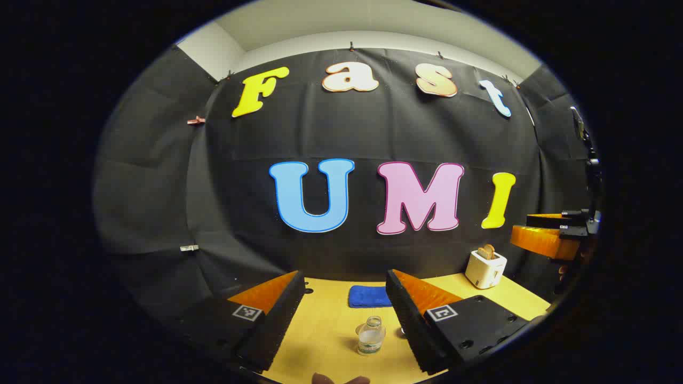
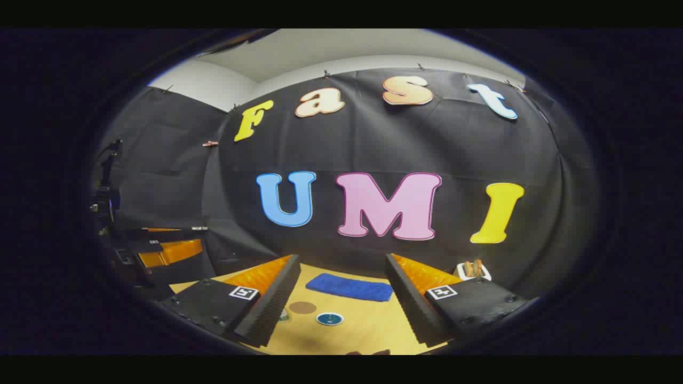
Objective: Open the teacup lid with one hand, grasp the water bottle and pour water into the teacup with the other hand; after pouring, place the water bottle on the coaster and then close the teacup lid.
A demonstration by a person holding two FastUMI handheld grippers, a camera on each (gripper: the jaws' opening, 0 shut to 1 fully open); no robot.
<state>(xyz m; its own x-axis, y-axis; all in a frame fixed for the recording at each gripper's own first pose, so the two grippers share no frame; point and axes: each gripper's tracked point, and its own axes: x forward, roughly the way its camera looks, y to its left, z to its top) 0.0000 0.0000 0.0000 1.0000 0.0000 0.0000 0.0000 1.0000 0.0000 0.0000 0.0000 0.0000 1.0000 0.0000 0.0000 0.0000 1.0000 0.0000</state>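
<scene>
In the left gripper view, the left gripper [image 1: 345,290] hangs above the table [image 1: 325,341] with its fingers wide apart and nothing between them. A square marker (a black-and-white code, not readable) sits on each finger. Below the gap stands the bottle [image 1: 371,336], upright and uncapped, its label too small to read. Behind it lies a blue cloth [image 1: 370,296]; a toaster [image 1: 485,268] stands at far right.

In the right gripper view, the right gripper [image 2: 341,285] is likewise spread and empty. Between its fingers lie the brown coaster [image 2: 302,307] and, just right, the teacup [image 2: 329,319] with its lid on.
</scene>
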